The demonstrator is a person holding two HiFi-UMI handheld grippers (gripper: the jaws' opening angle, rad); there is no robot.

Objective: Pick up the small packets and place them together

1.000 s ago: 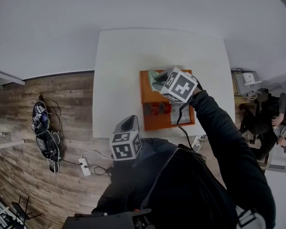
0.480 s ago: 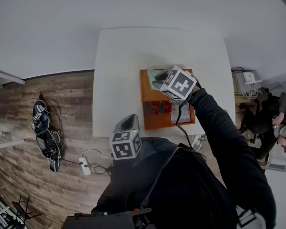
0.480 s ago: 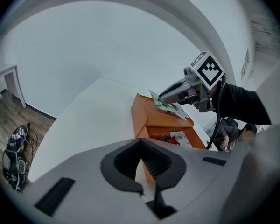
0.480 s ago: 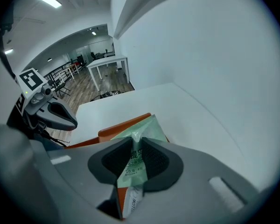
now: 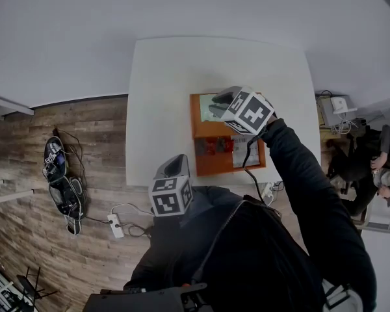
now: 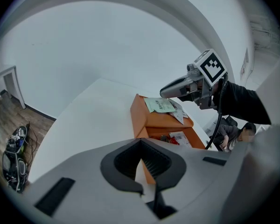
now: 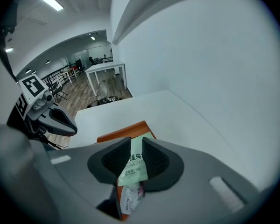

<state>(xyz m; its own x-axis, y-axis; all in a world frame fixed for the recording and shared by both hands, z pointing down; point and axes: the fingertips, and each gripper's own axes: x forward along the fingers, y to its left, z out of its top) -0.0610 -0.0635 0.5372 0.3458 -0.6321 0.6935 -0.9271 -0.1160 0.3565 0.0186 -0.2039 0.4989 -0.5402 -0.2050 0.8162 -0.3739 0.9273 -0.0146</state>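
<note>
An orange box [image 5: 205, 130] stands on the white table [image 5: 162, 96]. A green packet [image 6: 159, 105] and a white packet [image 6: 179, 113] lie on its raised far section. Red packets [image 5: 211, 146] and another white packet [image 5: 240, 151] sit in the near compartment. My right gripper [image 5: 216, 107] hovers just above the green packet [image 7: 136, 164], which shows through the gap between its jaws. Those jaws have just been opening and do not press the packet. My left gripper [image 5: 173, 167] hangs by the table's near edge, jaws a little apart and empty.
The table's near edge runs just past the box. On the wooden floor to the left lie a power strip [image 5: 115, 226] with cables and dark shoes [image 5: 62, 181]. People sit at the far right [image 5: 383, 168].
The right gripper has turned a little and shifted slightly over the box's far end, now covering more of the green packet. The left gripper has stayed put.
</note>
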